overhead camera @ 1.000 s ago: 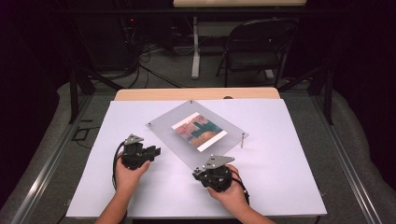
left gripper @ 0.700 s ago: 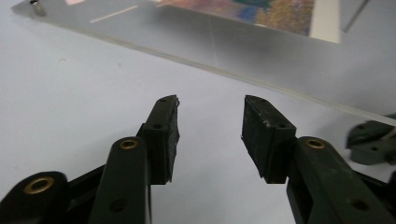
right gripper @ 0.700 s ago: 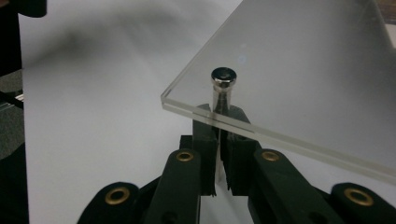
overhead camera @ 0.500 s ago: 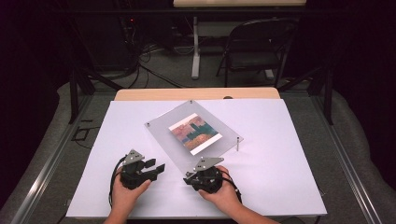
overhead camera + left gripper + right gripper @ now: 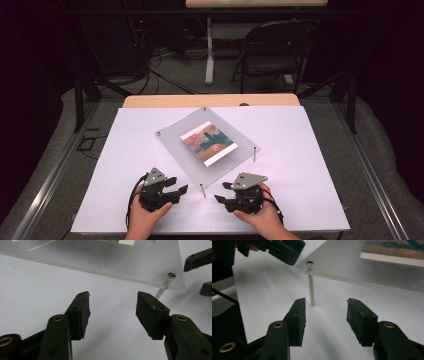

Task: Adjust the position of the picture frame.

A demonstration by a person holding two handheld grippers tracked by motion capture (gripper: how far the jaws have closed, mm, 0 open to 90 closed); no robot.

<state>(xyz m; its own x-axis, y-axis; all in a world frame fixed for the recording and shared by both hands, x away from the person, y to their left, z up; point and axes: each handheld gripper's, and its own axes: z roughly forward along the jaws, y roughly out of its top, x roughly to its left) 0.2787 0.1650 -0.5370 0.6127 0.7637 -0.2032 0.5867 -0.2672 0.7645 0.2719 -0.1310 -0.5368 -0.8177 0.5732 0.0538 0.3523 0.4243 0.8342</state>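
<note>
The left gripper point(image 5: 176, 192) has just been opening; its jaws stand apart with only bare white table point(image 5: 310, 150) between them, touching nothing. Between the two grippers stands the near corner post point(image 5: 202, 190) of the clear acrylic frame point(image 5: 235, 152), which rests mid-table holding a picture point(image 5: 208, 145). The right gripper point(image 5: 222, 192) has likewise been opening and is empty, near the post
</note>
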